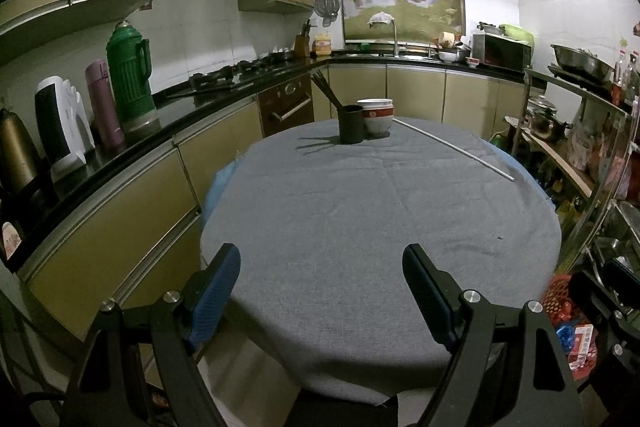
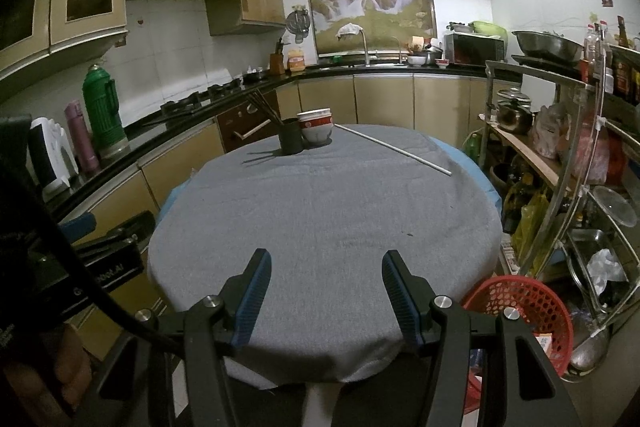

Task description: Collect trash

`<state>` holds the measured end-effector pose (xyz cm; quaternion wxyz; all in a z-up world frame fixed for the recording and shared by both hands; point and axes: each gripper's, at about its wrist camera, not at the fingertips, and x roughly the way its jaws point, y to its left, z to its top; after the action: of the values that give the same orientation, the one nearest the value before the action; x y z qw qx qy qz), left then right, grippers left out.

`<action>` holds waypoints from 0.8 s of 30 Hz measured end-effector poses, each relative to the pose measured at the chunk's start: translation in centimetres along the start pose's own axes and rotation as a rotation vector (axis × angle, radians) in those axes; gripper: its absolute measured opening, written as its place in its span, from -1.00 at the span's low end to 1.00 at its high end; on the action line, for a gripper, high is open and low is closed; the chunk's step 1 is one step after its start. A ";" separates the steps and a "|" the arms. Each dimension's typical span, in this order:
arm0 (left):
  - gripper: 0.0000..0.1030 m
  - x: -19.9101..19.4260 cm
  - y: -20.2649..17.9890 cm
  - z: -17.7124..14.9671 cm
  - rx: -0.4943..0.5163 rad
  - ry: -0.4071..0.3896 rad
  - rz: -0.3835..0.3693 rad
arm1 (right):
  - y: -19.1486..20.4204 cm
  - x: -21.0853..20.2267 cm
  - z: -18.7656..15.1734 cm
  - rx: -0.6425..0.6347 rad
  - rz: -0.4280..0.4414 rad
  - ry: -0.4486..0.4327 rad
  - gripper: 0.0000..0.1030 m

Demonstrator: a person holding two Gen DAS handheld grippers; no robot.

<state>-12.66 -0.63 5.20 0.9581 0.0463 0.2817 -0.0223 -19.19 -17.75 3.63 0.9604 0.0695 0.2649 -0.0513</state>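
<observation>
Both pairs of our fingers are spread wide and grasp nothing: the left gripper (image 1: pixel 321 259) hangs over the near edge of the table, and the right gripper (image 2: pixel 326 264) does the same a little further right. Beneath them we see the round table (image 1: pixel 360 211) under a grey cloth, bare across its middle. Along our left runs the black counter (image 1: pixel 168 115), where a green thermos (image 1: pixel 130 79), a pink flask (image 1: pixel 105 103) and a white appliance (image 1: pixel 60 123) stand in a row. On the floor just beside the table at our right sits the red basket (image 2: pixel 532 311), and inside it we make out packets and wrappers, the trash (image 2: pixel 545 343), partly hidden by our right gripper. At the far side of the table stacked bowls (image 1: pixel 376 115) touch a dark cup (image 1: pixel 351 125) that holds chopsticks (image 1: pixel 326 89). A thin white rod (image 1: pixel 452 149) lies aslant on the cloth, running from the bowls toward the right edge.
</observation>
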 end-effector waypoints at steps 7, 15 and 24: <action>0.62 0.0 0.0 0.0 -0.001 0.000 0.001 | 0.2 0.0 0.1 -0.004 0.004 0.000 0.19; 0.62 -0.2 -0.2 -0.1 0.003 -0.006 0.008 | 0.2 0.0 0.1 -0.004 0.004 0.001 0.19; 0.62 -0.3 -0.4 -0.1 0.003 -0.006 0.009 | 0.3 0.1 0.3 0.001 0.005 0.002 0.19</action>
<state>-12.99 -0.97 5.23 0.9589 0.0487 0.2788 -0.0188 -18.96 -17.54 3.84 0.9603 0.0707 0.2655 -0.0488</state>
